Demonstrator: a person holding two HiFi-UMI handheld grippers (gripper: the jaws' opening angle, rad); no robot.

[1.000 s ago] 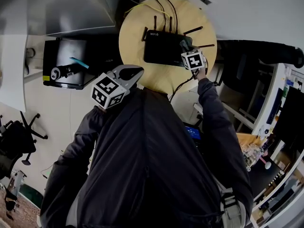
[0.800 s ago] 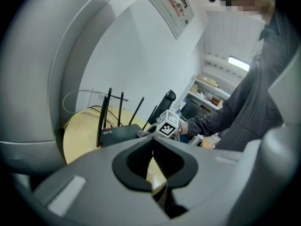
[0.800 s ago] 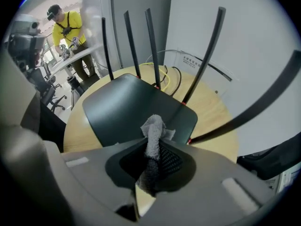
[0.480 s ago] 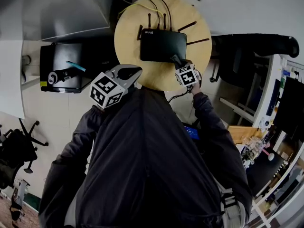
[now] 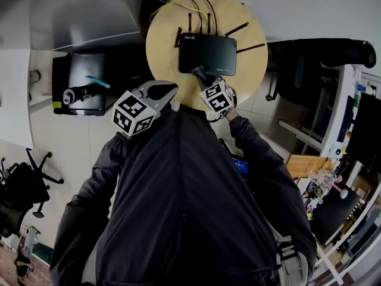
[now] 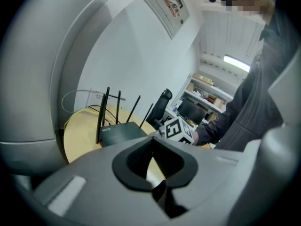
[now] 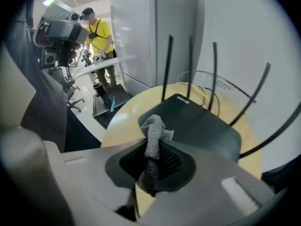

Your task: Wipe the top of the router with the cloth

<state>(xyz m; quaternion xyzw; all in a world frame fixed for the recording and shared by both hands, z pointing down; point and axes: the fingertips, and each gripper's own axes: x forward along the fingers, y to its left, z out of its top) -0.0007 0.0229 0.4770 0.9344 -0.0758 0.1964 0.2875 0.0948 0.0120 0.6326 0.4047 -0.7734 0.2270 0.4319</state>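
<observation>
A black router [image 5: 208, 53] with several upright antennas lies on a round wooden table [image 5: 164, 40]. My right gripper [image 5: 205, 83] is at the router's near left corner, shut on a grey cloth [image 5: 199, 74]. In the right gripper view the cloth [image 7: 153, 135] sticks up out of the jaws, just short of the router [image 7: 197, 121]. My left gripper [image 5: 166, 90] hangs shut and empty over the table's near left edge. Its own view shows the router [image 6: 123, 132] and the right gripper's marker cube [image 6: 178, 131] beyond the closed jaws.
Yellow and black cables [image 5: 196, 2] run off the table's far side behind the router. A black cabinet [image 5: 89, 82] stands on the floor to the left, a black office chair [image 5: 321, 52] to the right. A person in a yellow shirt [image 7: 101, 36] stands far off.
My right gripper has carried the cloth from the router's right end leftward and nearer, to its near left corner. The left gripper has stayed put.
</observation>
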